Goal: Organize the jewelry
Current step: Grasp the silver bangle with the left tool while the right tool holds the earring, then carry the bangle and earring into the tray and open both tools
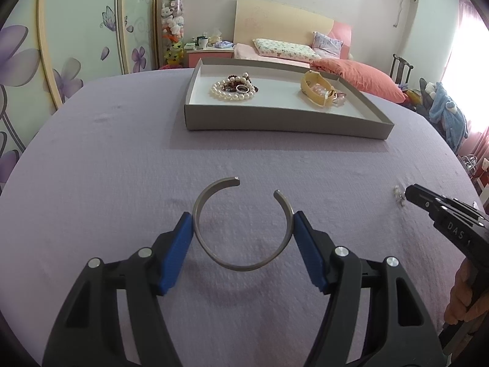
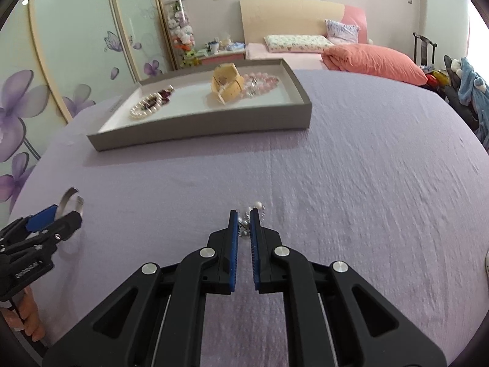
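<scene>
Lilac cloth [image 1: 122, 159] covers the whole table in both views. Bottom centre of the left wrist view, the left gripper [image 1: 243, 232] has its blue pads [image 1: 177, 260] pressed against the two outer sides of a silver cuff [image 1: 241, 267], so the jaws are wide but clamped on it. The cuff's open gap points away from the camera, toward the tray. It casts a shadow on the cloth below, so it looks a bit lifted, though I can't say for sure.

The tray [image 1: 275, 122] sits upper centre, grey outside and white inside. Pearls [image 1: 220, 93] with some dark beads and a ring are piled in its left part, and a yellow watch [image 1: 311, 90] with pink beads [image 2: 266, 81] sits in its right part, well apart from the pearls.

Over in the right wrist view, the right gripper [image 2: 243, 224] is at bottom centre with the jaws nearly together, just a narrow gap. A small pearl-and-chain piece [image 2: 249, 214], maybe earrings, lies right between the tips on the cloth. Can't tell if the pads are actually pinching it or only bracketing it. The same piece shows as a tiny glint at the right edge of the left view, just beside the right gripper's tip.

The left gripper and cuff show up at the lower left of the right view too.
</scene>
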